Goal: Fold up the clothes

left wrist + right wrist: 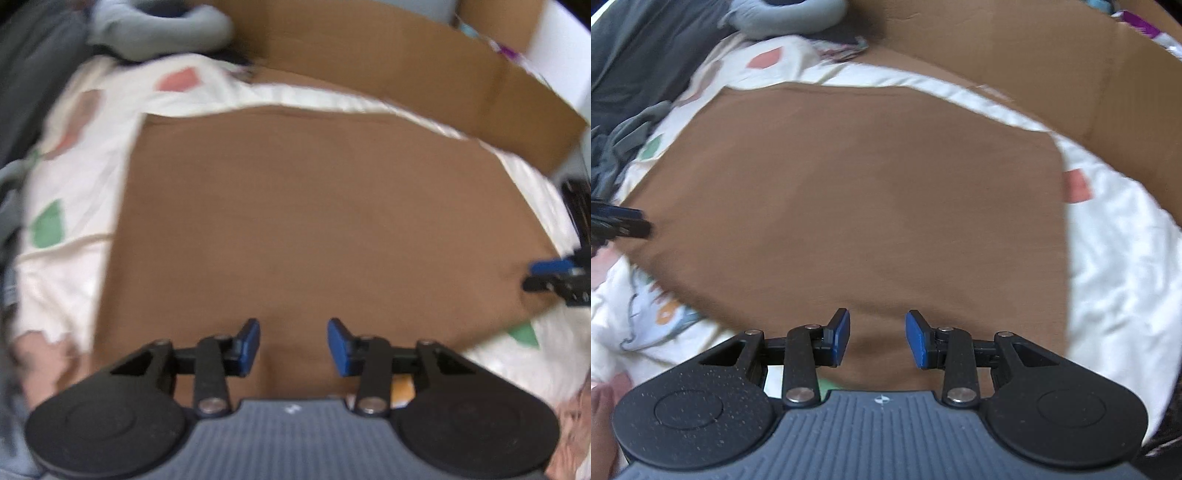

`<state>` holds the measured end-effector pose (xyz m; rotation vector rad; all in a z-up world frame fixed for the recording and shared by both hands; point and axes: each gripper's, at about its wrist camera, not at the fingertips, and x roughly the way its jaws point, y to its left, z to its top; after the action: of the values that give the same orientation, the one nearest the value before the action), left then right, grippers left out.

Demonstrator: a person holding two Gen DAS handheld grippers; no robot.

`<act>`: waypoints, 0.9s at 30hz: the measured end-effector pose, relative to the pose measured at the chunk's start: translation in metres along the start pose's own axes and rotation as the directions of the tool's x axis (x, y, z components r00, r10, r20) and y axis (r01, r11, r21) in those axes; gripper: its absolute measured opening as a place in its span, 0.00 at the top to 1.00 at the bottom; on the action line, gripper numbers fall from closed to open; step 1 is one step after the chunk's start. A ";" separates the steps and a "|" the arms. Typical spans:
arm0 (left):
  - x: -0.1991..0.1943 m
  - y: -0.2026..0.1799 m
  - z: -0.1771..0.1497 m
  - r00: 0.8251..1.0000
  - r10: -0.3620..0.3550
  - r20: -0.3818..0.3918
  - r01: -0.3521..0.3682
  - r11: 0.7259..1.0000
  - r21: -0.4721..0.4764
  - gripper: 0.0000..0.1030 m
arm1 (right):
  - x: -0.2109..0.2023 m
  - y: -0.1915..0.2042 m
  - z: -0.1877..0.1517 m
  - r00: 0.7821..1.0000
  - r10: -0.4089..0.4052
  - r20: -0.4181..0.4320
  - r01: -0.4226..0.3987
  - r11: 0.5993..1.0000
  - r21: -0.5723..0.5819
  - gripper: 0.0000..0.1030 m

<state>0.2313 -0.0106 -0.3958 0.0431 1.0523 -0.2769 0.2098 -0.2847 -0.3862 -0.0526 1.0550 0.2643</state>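
Observation:
A brown garment [314,221] [868,192] lies spread flat on a white sheet with coloured patches [74,184] [1115,258]. My left gripper [293,345] hovers over the garment's near edge with its blue pads apart; only flat brown cloth shows in the gap. My right gripper [877,339] stands the same way over that edge further right, pads apart and not pressing on anything. Each gripper shows in the other's view: the right gripper [554,275] at the right rim, the left gripper [628,221] at the left rim. Both views are blurred.
A cardboard wall [406,66] [1034,74] runs along the far side behind the sheet. A grey-blue bundle of cloth [159,29] [783,14] and dark grey clothing [29,74] [646,48] lie at the far left.

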 end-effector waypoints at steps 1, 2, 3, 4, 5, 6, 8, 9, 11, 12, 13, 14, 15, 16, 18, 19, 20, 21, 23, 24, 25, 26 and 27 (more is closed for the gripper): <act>0.005 -0.009 -0.002 1.000 -0.015 -0.009 0.016 1.000 0.026 0.73 | 0.002 0.006 -0.001 1.000 0.015 -0.005 -0.015 1.000 -0.005 0.61; 0.009 -0.015 -0.003 1.000 -0.023 -0.011 0.024 0.999 0.037 0.76 | 0.005 0.012 -0.002 1.000 0.027 -0.011 -0.027 1.000 -0.013 0.61; 0.012 -0.020 -0.003 0.999 -0.037 -0.012 0.038 0.998 0.042 0.79 | 0.007 0.017 -0.004 0.999 0.033 -0.019 -0.033 0.999 -0.020 0.61; 0.014 -0.025 -0.003 0.999 -0.051 -0.012 0.051 0.998 0.048 0.80 | 0.008 0.022 -0.005 0.999 0.039 -0.027 -0.040 0.999 -0.028 0.61; 0.016 -0.030 -0.003 0.998 -0.064 -0.012 0.065 0.996 0.056 0.83 | 0.010 0.027 -0.007 0.998 0.045 -0.034 -0.046 0.998 -0.036 0.61; 0.017 -0.035 -0.002 0.997 -0.077 -0.012 0.078 0.995 0.063 0.83 | 0.012 0.032 -0.009 0.998 0.044 -0.046 -0.046 0.998 -0.044 0.61; 0.019 -0.043 0.001 0.995 -0.099 -0.011 0.100 0.992 0.078 0.84 | 0.020 0.037 -0.010 0.996 0.011 -0.085 -0.016 0.998 -0.058 0.62; 0.019 -0.047 0.002 0.994 -0.109 -0.008 0.109 0.991 0.082 0.84 | 0.021 0.038 -0.009 0.996 0.001 -0.090 -0.006 0.999 -0.054 0.62; 0.020 -0.053 0.004 0.991 -0.132 -0.004 0.132 0.988 0.081 0.84 | 0.017 0.041 -0.004 0.997 -0.011 -0.078 0.007 0.999 -0.045 0.62; 0.020 -0.056 0.005 0.990 -0.144 -0.001 0.143 0.986 0.080 0.84 | 0.015 0.042 -0.001 0.997 -0.012 -0.071 0.009 0.999 -0.041 0.62; 0.021 -0.059 0.005 0.988 -0.154 0.001 0.154 0.985 0.081 0.84 | 0.014 0.045 0.001 0.998 0.001 -0.062 -0.004 0.999 -0.041 0.62; 0.021 -0.063 0.006 0.987 -0.162 0.001 0.161 0.983 0.089 0.84 | 0.013 0.048 0.002 0.999 0.015 -0.052 -0.017 0.999 -0.041 0.62; 0.023 -0.067 0.005 0.986 -0.167 -0.003 0.167 0.981 0.100 0.84 | 0.013 0.051 0.003 0.999 0.030 -0.042 -0.031 0.999 -0.042 0.62; 0.024 -0.072 0.005 0.985 -0.173 -0.008 0.172 0.979 0.111 0.84 | 0.013 0.055 0.004 0.999 0.041 -0.033 -0.042 0.998 -0.048 0.62; 0.029 -0.079 0.003 0.985 -0.174 -0.020 0.175 0.973 0.148 0.84 | 0.016 0.066 0.005 0.998 0.056 -0.023 -0.058 0.996 -0.073 0.63; 0.034 -0.081 0.000 0.986 -0.165 -0.031 0.168 0.971 0.169 0.84 | 0.019 0.071 0.006 0.998 0.064 -0.023 -0.066 0.994 -0.085 0.63; 0.040 -0.084 -0.004 0.987 -0.157 -0.042 0.162 0.968 0.189 0.84 | 0.022 0.075 0.006 0.997 0.069 -0.026 -0.071 0.993 -0.098 0.63; 0.044 -0.085 -0.006 0.987 -0.151 -0.049 0.158 0.966 0.206 0.83 | 0.025 0.077 0.005 0.997 0.066 -0.038 -0.070 0.991 -0.113 0.63; 0.046 -0.084 -0.007 0.987 -0.154 -0.047 0.160 0.967 0.200 0.83 | 0.032 0.078 0.001 0.997 0.056 -0.058 -0.063 0.990 -0.129 0.63; 0.045 -0.083 -0.007 0.987 -0.156 -0.047 0.162 0.968 0.192 0.83 | 0.034 0.077 -0.001 0.997 0.050 -0.064 -0.058 0.990 -0.131 0.64; 0.043 -0.082 -0.006 0.986 -0.158 -0.044 0.164 0.969 0.183 0.83 | 0.032 0.075 -0.002 0.997 0.047 -0.061 -0.054 0.991 -0.125 0.64; 0.038 -0.080 -0.006 0.986 -0.162 -0.036 0.165 0.972 0.169 0.83 | 0.030 0.072 -0.002 0.998 0.042 -0.056 -0.048 0.992 -0.117 0.64; 0.035 -0.077 -0.006 0.986 -0.165 -0.026 0.167 0.973 0.157 0.83 | 0.026 0.069 -0.002 0.998 0.036 -0.047 -0.040 0.994 -0.105 0.64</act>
<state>0.2235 -0.0906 -0.4216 0.1005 1.0465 -0.5122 0.2033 -0.2137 -0.4036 -0.1347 1.0870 0.3551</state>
